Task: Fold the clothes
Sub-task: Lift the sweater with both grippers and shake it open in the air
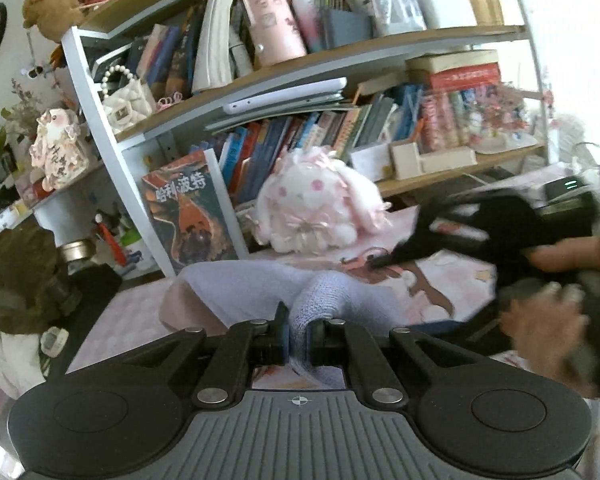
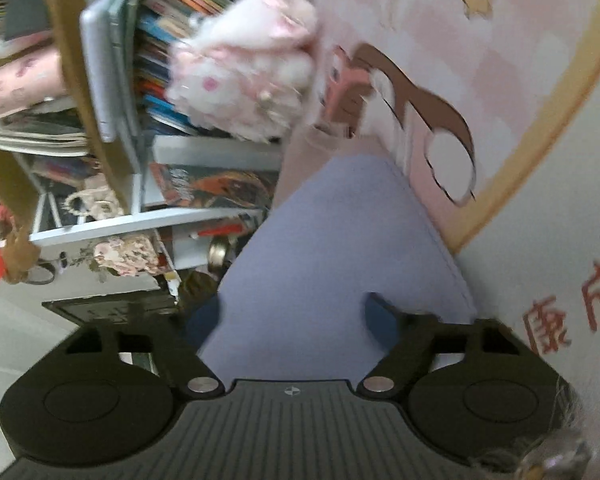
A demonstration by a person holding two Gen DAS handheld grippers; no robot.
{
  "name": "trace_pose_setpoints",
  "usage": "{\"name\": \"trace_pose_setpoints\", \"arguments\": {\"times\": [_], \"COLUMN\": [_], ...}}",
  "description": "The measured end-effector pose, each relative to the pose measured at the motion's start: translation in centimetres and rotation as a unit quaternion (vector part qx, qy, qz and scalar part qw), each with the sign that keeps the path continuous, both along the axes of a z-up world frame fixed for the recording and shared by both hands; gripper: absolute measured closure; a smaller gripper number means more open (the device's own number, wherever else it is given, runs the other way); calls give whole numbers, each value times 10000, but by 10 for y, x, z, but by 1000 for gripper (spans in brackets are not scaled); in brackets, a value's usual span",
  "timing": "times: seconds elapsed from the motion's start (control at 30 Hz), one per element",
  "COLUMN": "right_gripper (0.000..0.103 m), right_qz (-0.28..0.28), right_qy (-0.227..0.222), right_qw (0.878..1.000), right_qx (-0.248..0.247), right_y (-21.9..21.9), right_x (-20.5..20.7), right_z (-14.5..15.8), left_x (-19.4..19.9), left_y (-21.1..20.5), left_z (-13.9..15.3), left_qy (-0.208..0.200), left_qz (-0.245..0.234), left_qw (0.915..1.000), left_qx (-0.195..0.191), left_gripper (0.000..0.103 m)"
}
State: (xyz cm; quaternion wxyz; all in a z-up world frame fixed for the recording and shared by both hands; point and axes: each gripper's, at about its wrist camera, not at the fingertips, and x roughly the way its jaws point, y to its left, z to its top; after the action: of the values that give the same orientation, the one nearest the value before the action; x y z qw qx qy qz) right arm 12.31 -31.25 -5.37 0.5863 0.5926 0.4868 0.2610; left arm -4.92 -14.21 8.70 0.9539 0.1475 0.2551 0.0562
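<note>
Pinching a bunched ridge of the lavender garment [image 1: 324, 300] in my left tool [image 1: 298, 344], I have its two fingers pressed together on the knit, which humps up just ahead of the grip. I judge I hold it this way so the edge can be carried across as one fold rather than dragged flat.

My right tool [image 2: 292, 320] stands half spread, one blue pad [image 2: 204, 318] at the garment's left edge and the other over the cloth itself. The pads do not press on anything that I can see, so I take it as lining up for a second corner, not yet gripping. From the left camera, that tool and my right hand [image 1: 548, 316] show as a dark blur off to the right, so I cannot read finer detail there.

The garment lies spread on the pink printed mat [image 2: 500, 80] that covers the surface, its far end reaching toward the middle of the mat's brown figure. The mat gives it a smooth, open place to be flattened.

Beyond the cloth a pink and white plush toy [image 1: 320, 204] sits at the back edge of the surface, near the garment but apart from it. Behind it rises the bookshelf [image 1: 340, 64], crowded with books, boxes and small ornaments, well clear of the fold.
</note>
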Motion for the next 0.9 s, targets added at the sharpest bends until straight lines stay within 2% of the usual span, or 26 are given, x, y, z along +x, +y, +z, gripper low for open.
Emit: {"name": "trace_pose_setpoints", "arguments": {"times": [0.03,0.1,0.23,0.37,0.47,0.5,0.53,0.6,0.67,0.73,0.9], "right_gripper": [69,101,102,102,97,91,77,57,53,37,31], "right_qz": [37,39,-539,-988,-740,-620,-561,-442,-329,-233,29], "right_qy": [80,82,-613,-1345,-1390,-1307,-1198,-980,-605,-269,339], "right_qw": [10000,9999,9967,9860,9875,9895,9912,9942,9973,9989,9989], "right_qx": [-4,-60,-40,-51,-21,-9,21,82,264,318,326], "right_y": [2,1,-26,-62,-76,-76,-73,-67,-60,-52,-36], "right_x": [0,0,7,24,34,33,29,22,10,-3,-18], "right_z": [-2,-2,22,62,78,78,74,67,51,38,12], "left_x": [-3,-7,-8,0,13,18,22,28,30,30,23], "left_y": [0,-1,2,10,21,25,29,35,40,42,42], "left_z": [1,2,13,34,47,50,53,57,59,60,59], "left_qy": [9,26,-60,-405,-684,-768,-837,-904,-921,-931,-915], "left_qz": [-30,-93,-159,-89,72,144,216,367,430,467,526], "left_qw": [10000,9999,9992,9971,9937,9919,9902,9866,9841,9825,9828], "left_qx": [-41,-114,-363,-644,-884,-1000,-1101,-1307,-1459,-1542,-1517], "left_gripper": [97,97,98,98,98,98,98,98,98,98,98]}}
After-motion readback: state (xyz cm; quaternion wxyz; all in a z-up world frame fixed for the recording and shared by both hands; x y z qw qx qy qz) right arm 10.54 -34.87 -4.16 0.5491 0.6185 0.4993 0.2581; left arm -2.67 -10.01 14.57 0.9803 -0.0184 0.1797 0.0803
